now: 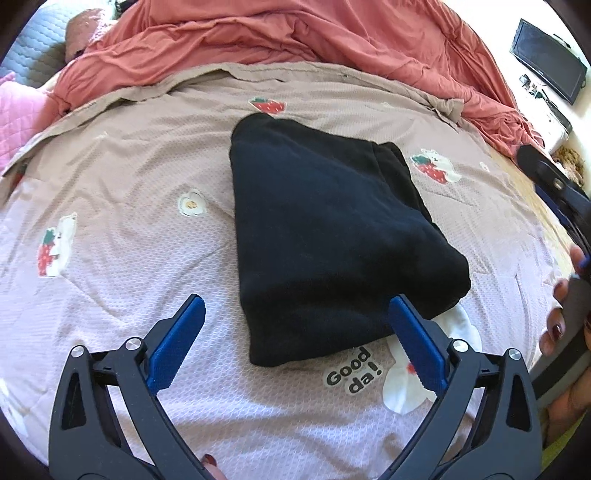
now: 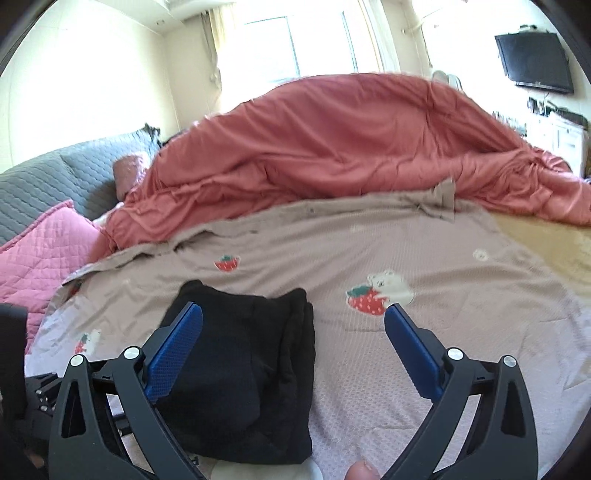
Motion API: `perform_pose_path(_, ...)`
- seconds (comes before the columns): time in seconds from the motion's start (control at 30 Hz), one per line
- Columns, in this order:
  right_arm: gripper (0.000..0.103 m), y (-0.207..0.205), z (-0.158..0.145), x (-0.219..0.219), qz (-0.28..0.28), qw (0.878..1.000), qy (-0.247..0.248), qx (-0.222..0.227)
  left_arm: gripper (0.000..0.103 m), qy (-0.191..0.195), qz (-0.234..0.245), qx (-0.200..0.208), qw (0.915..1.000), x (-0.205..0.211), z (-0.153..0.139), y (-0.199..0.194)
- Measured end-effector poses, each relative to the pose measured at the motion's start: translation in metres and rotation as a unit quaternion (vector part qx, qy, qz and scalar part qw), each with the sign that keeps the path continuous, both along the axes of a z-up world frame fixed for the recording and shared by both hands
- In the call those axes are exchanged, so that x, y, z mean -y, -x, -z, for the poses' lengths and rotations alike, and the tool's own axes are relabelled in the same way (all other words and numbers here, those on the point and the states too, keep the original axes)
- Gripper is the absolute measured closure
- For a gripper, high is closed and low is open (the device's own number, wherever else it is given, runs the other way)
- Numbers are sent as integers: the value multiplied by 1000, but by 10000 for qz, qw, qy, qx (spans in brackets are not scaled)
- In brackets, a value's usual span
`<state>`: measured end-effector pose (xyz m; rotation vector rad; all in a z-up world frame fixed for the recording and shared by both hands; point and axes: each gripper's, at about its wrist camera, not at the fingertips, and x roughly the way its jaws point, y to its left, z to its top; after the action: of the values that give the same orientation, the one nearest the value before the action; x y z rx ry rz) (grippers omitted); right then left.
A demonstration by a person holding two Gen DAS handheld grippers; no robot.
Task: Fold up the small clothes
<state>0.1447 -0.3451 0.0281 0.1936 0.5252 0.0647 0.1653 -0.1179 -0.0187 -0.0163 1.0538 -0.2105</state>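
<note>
A black garment (image 1: 325, 236) lies folded into a compact block on the pink printed bedspread (image 1: 110, 266). My left gripper (image 1: 295, 314) is open and empty, its blue pads just short of the garment's near edge. In the right wrist view the same garment (image 2: 258, 369) lies at lower left. My right gripper (image 2: 293, 321) is open and empty, above the garment's right edge, its left pad over the cloth. The right gripper also shows at the right edge of the left wrist view (image 1: 565, 206), held in a hand.
A heaped red duvet (image 1: 295, 33) lies across the far side of the bed. A pink quilted pillow (image 2: 40, 251) and grey quilted headboard (image 2: 44, 184) are at left. A wall television (image 2: 535, 62) and a white cabinet (image 2: 557, 136) stand at right.
</note>
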Motion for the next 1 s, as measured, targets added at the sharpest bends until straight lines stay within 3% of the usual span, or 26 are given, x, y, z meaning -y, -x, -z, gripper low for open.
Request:
perform_pose_path(0.23, 5, 41, -16, 0, -11, 9999, -90, 79, 9, -85, -24, 252, 9996, -12, -20, 20)
perform_pose_path(1.0, 5, 125, -21, -40, -228, 9965, 312, -745, 9, 13, -19, 438, 9990, -48, -47, 98)
